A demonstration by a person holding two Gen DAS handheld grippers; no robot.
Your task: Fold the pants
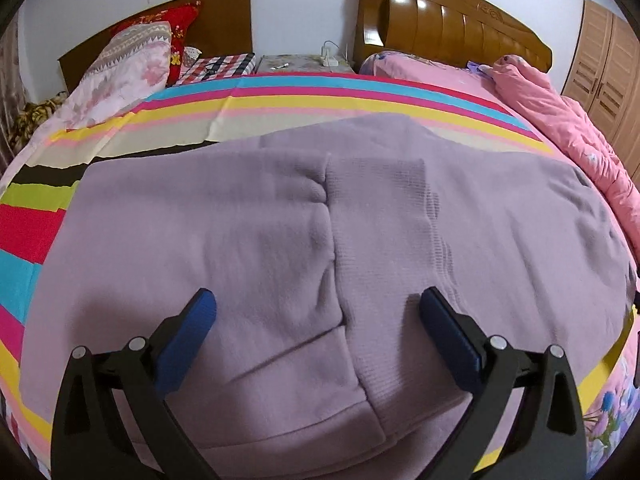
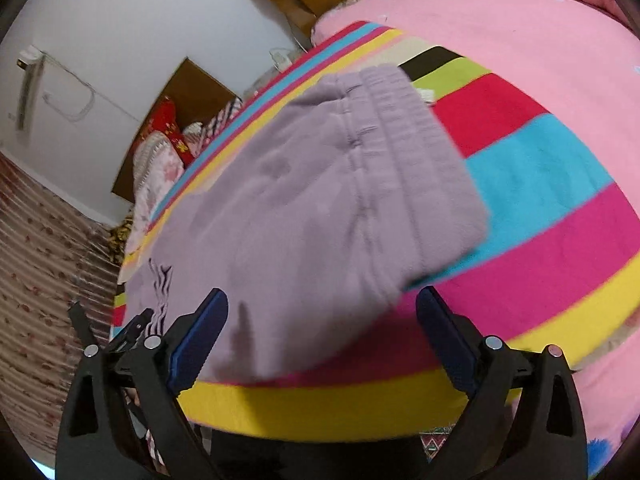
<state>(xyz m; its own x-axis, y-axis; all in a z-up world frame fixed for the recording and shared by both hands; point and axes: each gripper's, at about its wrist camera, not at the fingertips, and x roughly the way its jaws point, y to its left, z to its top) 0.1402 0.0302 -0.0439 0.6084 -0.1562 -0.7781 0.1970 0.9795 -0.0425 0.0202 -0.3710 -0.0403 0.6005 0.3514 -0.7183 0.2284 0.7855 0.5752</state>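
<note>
The bed (image 1: 256, 96) fills the room in front of me, dressed in a striped sheet (image 2: 540, 168) of cyan, magenta, yellow and red, with a pink quilt (image 1: 560, 120) bunched along its far right side. The lilac fleece pants (image 1: 280, 220) lie flat on the stripes near the bed's near edge, already doubled into a compact block: in the left wrist view a ribbed cuff (image 1: 384, 216) sits on top of the plain fleece, and in the right wrist view the elastic waistband (image 2: 400, 128) forms the far right end.

The left gripper (image 1: 318, 304) hovers low over the near part of the bundle, jaws wide and holding nothing. The right gripper (image 2: 322, 304) hangs near the bundle's near right corner, jaws likewise wide and empty.

I judge this to be a pause between folds, or the finish. If another fold is wanted, both grippers need to pinch one end through all layers and carry it over evenly.
</note>
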